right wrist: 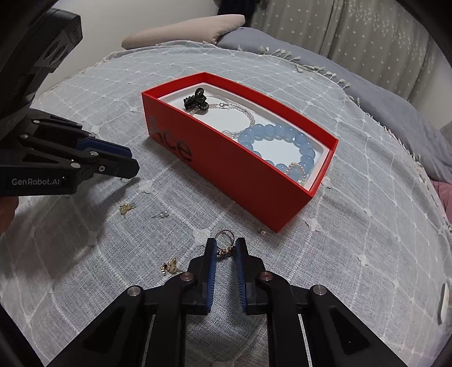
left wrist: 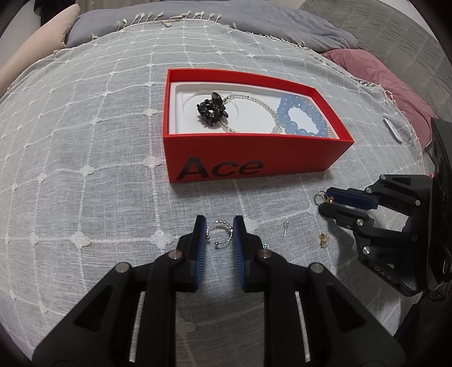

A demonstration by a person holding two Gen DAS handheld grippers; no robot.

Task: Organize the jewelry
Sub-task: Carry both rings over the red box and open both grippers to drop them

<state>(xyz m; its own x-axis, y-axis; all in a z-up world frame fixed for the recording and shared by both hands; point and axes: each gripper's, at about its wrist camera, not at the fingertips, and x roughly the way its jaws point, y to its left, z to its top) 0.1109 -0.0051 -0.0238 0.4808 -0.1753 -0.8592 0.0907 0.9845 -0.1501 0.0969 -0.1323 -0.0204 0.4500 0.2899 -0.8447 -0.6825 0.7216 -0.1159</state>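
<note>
A red box [left wrist: 254, 152] marked "Ace" sits on the grey cloth; it also shows in the right wrist view [right wrist: 226, 175]. Inside lie a black hair claw [left wrist: 210, 110], a clear bead bracelet [left wrist: 262, 104] and a blue bead bracelet [left wrist: 302, 115]. My left gripper [left wrist: 219, 228] is open, its jaws either side of a silver beaded ring [left wrist: 219, 233] on the cloth. My right gripper [right wrist: 226, 248] is nearly closed around a gold earring with a ring hoop [right wrist: 226, 242]; in the left wrist view it [left wrist: 323, 201] is at the right.
Loose pieces lie on the cloth: a pearl stud [right wrist: 162, 215], a gold earring [right wrist: 127, 208], another gold earring [right wrist: 169, 266], and a small bead [right wrist: 263, 232] by the box corner. Pillows and a grey blanket [left wrist: 197, 17] lie behind.
</note>
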